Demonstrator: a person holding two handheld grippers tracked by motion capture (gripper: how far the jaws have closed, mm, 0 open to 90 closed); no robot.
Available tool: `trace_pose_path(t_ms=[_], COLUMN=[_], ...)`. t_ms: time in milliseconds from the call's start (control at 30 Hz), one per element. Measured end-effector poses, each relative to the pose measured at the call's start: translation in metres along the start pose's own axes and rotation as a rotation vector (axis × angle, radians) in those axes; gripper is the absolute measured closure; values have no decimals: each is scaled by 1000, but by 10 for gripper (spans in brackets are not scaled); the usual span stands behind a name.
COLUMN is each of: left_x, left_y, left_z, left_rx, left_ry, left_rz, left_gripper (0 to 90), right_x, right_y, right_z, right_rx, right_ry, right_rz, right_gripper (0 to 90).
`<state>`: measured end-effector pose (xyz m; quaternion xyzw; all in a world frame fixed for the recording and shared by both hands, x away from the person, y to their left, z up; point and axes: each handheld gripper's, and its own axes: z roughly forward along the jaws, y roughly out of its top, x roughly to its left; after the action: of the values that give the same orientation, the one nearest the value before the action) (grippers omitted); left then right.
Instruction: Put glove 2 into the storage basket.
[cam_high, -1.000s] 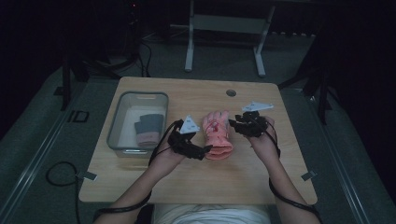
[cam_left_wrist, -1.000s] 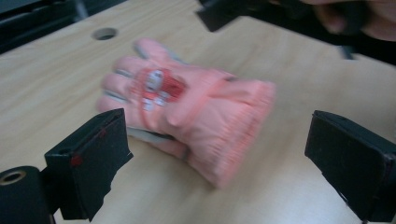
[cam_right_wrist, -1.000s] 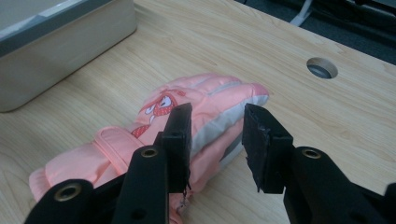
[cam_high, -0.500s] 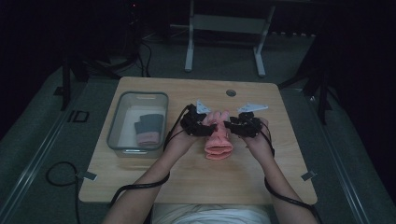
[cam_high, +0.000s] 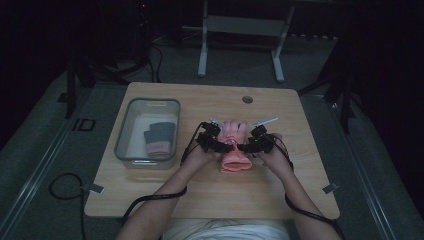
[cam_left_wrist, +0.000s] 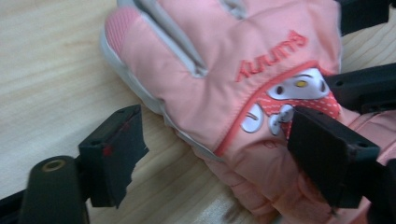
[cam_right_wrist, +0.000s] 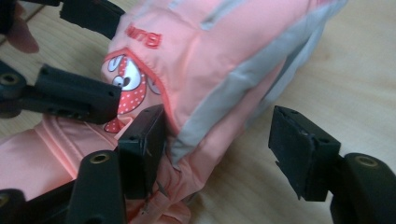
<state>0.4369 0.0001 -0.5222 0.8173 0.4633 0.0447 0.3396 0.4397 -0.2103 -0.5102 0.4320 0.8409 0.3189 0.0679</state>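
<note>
A pink glove (cam_high: 234, 156) with grey trim and a cartoon patch lies flat on the wooden table (cam_high: 200, 200), its fingers pointing away from the person. My left gripper (cam_high: 226, 146) is at its left edge. In the left gripper view (cam_left_wrist: 215, 123) one jaw is over bare wood and the other over the patch, with the glove's edge (cam_left_wrist: 196, 93) between them. My right gripper (cam_high: 243, 147) straddles the right edge (cam_right_wrist: 219, 123), one jaw against the glove (cam_right_wrist: 196, 60), the other over wood. Both sets of jaws have just been opening and are open, not pinching the glove.
A clear plastic bin (cam_high: 150, 101) stands left of the glove and holds dark grey gloves with pink cuffs (cam_high: 159, 137). A round cable hole (cam_high: 247, 99) sits near the table's far edge. Cables trail from both grippers toward the person.
Both grippers have come down toward the table and closer to the person. The glove now lies flat between them, and both sets of jaws stand wider apart.
</note>
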Motion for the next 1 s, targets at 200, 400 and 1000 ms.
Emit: trace_pose_path(t_ms=[200, 400, 1000], left_x=[8, 16, 8], left_y=[1, -3, 11], left_z=[10, 13, -19], left_rx=[41, 27, -30], left_ry=[-89, -163, -162], left_rz=[-64, -107, -42], left_gripper=[224, 355, 735], right_x=[-7, -15, 16], right_y=[3, 4, 9], right_z=[9, 19, -3], right_rx=[66, 93, -60], right_ry=[60, 168, 63], right_rz=[79, 159, 90], right_gripper=[383, 443, 670])
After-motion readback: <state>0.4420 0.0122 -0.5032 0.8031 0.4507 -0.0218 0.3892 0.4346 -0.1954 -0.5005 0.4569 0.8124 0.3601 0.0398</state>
